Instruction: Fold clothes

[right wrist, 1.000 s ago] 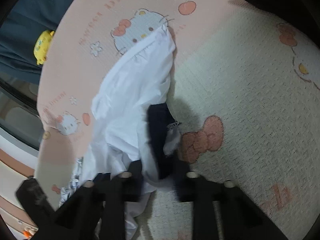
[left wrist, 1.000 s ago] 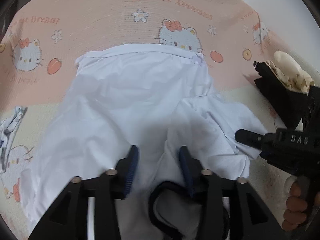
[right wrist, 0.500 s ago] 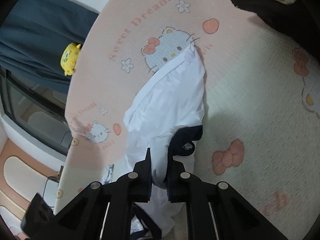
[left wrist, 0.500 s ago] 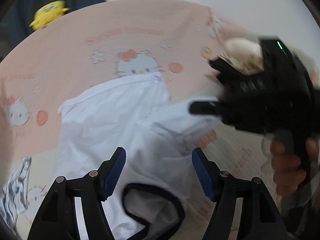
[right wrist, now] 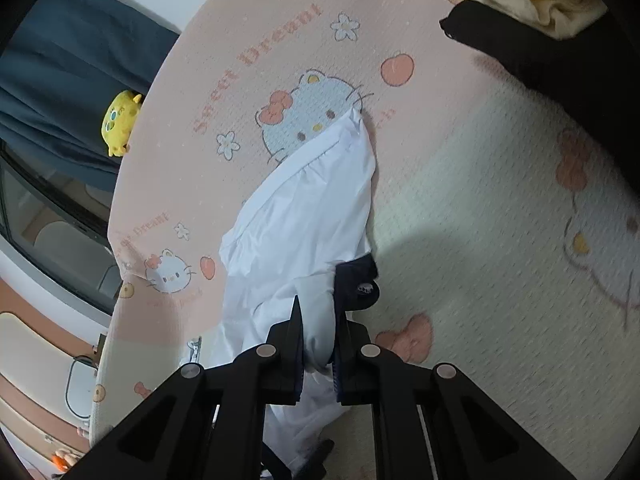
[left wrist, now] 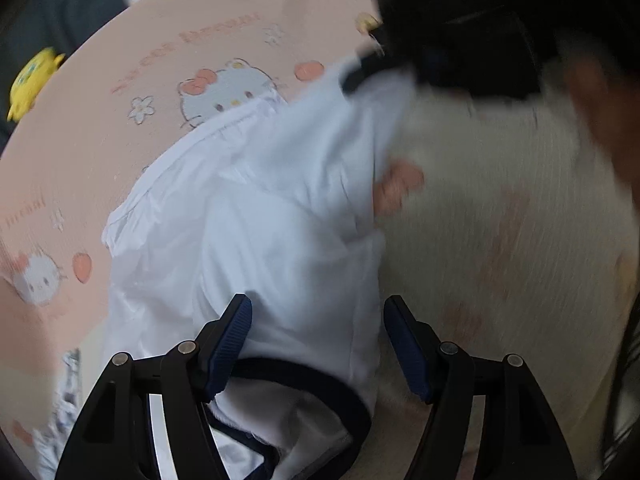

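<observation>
R tongs (right wrist: 318,344) grip white shirt (right wrist: 304,220) edge; L tongs (left wrist: 318,344) wide, just opened, over collar.

Soft, even daylight is filling both fisheye views, whose edges are curving into dark corners. The left view is smearing with motion blur beyond its fingers (left wrist: 232,336); the right view is staying sharp, with a soft shadow falling beyond its fingers (right wrist: 298,336).

a pink and cream cartoon-cat mat (right wrist: 460,200) fills the right-wrist view. at ten o'clock hangs a dark blue curtain (right wrist: 52,92) with a yellow plush toy (right wrist: 120,122), a window (right wrist: 48,232) below; daylight, soft.
</observation>
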`<state>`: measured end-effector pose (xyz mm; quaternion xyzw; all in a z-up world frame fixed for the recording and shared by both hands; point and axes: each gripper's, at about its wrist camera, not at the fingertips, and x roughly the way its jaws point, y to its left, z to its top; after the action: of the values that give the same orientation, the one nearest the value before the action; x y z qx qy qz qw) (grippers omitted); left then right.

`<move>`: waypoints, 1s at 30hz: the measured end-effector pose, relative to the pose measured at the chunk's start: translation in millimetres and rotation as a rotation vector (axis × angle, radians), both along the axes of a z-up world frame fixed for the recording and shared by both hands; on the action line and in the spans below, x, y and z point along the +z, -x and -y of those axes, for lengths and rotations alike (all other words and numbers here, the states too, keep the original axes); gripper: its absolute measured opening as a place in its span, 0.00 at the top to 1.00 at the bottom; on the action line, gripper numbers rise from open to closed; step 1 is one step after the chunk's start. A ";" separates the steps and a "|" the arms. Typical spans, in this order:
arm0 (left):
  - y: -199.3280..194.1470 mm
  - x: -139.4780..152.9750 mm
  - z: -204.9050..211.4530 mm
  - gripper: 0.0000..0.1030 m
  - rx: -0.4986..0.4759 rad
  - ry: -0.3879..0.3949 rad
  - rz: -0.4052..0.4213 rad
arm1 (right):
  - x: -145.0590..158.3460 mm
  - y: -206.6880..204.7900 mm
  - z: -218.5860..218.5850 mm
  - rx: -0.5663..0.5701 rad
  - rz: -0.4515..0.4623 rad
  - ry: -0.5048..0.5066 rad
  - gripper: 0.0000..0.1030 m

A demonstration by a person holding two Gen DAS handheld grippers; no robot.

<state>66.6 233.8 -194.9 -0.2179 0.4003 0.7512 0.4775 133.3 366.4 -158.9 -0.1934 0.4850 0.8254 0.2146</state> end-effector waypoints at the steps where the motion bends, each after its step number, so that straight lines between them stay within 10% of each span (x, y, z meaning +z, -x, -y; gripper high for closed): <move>1: -2.5 -1.9 4.2 0.37 -0.015 -0.003 -0.018 | 1.6 -0.3 -3.0 -0.001 0.018 -0.011 0.91; 3: -2.6 -2.5 11.1 0.73 -0.035 0.004 0.008 | 4.2 0.3 -8.4 -0.002 0.061 -0.040 0.91; 6: 1.4 -1.8 16.8 0.88 -0.026 0.003 0.036 | 5.7 0.5 -16.7 0.007 0.121 -0.070 0.91; 23: 28.5 38.5 42.2 0.91 0.061 -0.149 0.299 | -16.3 -26.7 -39.3 -0.006 0.379 -0.086 0.91; 30: 23.0 38.4 38.5 0.91 0.040 -0.146 0.307 | -20.0 -64.2 -18.4 -0.082 0.271 0.055 0.55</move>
<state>43.7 195.2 -156.5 -0.3027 0.2624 0.7455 0.5327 197.5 384.8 -178.9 -0.2889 0.4817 0.7686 0.3061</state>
